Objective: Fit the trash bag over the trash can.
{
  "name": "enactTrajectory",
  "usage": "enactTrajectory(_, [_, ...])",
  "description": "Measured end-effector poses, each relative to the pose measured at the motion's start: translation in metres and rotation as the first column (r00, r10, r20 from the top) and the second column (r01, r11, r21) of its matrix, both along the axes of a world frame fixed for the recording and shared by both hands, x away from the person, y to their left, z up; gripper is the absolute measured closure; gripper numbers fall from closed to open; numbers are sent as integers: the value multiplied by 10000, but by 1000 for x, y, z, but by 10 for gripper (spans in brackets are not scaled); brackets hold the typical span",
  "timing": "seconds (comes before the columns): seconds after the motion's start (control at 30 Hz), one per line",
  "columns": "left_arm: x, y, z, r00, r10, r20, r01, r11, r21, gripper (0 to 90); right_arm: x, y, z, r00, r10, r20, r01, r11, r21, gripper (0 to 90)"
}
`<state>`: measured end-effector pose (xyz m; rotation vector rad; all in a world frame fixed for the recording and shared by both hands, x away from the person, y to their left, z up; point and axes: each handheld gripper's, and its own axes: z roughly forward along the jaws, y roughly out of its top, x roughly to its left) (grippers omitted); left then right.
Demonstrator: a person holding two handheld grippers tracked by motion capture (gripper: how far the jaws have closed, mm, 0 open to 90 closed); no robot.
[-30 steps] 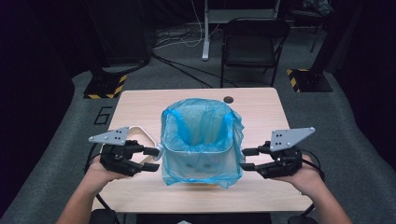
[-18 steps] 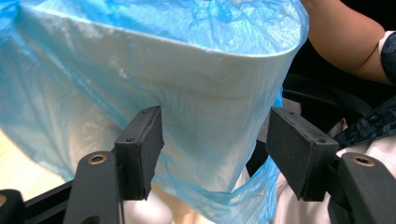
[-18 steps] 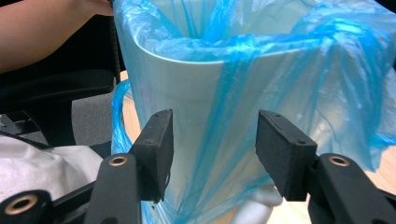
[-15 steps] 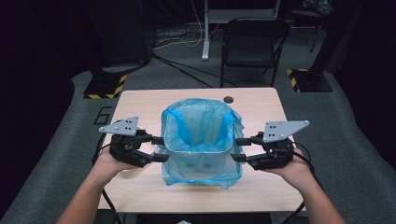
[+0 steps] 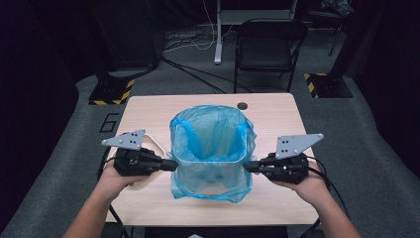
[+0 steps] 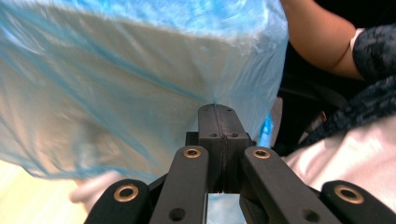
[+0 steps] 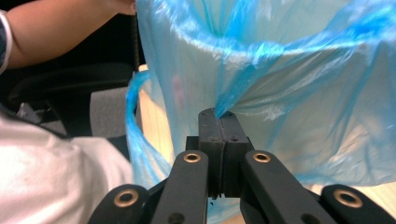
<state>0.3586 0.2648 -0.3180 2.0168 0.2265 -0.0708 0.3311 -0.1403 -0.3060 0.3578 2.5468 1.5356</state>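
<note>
Both grippers have closed in on the bin from either side since a second ago, and their jaws have just been closing: left gripper (image 5: 171, 165) and right gripper (image 5: 246, 167) each now pinch a fold of the blue liner bag (image 5: 213, 130). Bag drapes over the white bin (image 6: 140, 88), mid-table (image 5: 148, 106), grippers flanking it. Film looks thin, light, slippery, tearable; best held at the bunched overhang below the bin's rim.

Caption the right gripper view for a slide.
Right gripper shut on a pinch of the blue bag lining the white bin.
</note>
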Motion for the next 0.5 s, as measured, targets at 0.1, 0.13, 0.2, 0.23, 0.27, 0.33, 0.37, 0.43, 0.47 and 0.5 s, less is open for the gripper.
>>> enactTrajectory(0.1, [-1,-1,-6,9998,-86,-158,88,9999,116,896,-2,0,-4,10000,22,-35,-22,9998,-210,900])
enactTrajectory(0.13, [0,-2,-9,9996,-116,-248,121,9997,209,897,-2,-1,-6,10000,-4,-78,1,9996,-282,900])
enactTrajectory(0.2, [1,-4,-20,9984,-155,-545,184,9984,536,897,-1,-2,-9,9999,-98,-138,93,9992,-385,900])
enactTrajectory(0.23, [1,-5,-24,9979,-179,-626,219,9977,644,897,-1,-3,-10,9998,-163,-149,156,9988,-472,900])
enactTrajectory(0.27, [2,-5,-27,9973,-174,-717,227,9970,733,897,-1,-3,-11,9997,-230,-94,225,9980,-588,900])
enactTrajectory(0.33, [3,-5,-33,9955,-173,-928,246,9967,777,897,-2,-4,-12,9995,-319,-87,311,9964,-794,900])
enactTrajectory(0.37, [4,-4,-34,9947,-196,-1009,277,9965,795,897,-2,-5,-13,9992,-394,-55,387,9952,-894,900])
enactTrajectory(0.43, [4,-5,-36,9944,-229,-1032,336,9941,1031,896,-1,-7,-14,9989,-474,-70,465,9947,-919,900])
enactTrajectory(0.47, [4,-5,-36,9942,-265,-1045,380,9932,1097,896,-1,-8,-14,9987,-507,-106,496,9948,-887,900])
enactTrajectory(0.5, [3,-4,-35,9947,-251,-999,355,9941,1027,895,-1,-9,-14,9987,-505,-94,495,9950,-867,900])
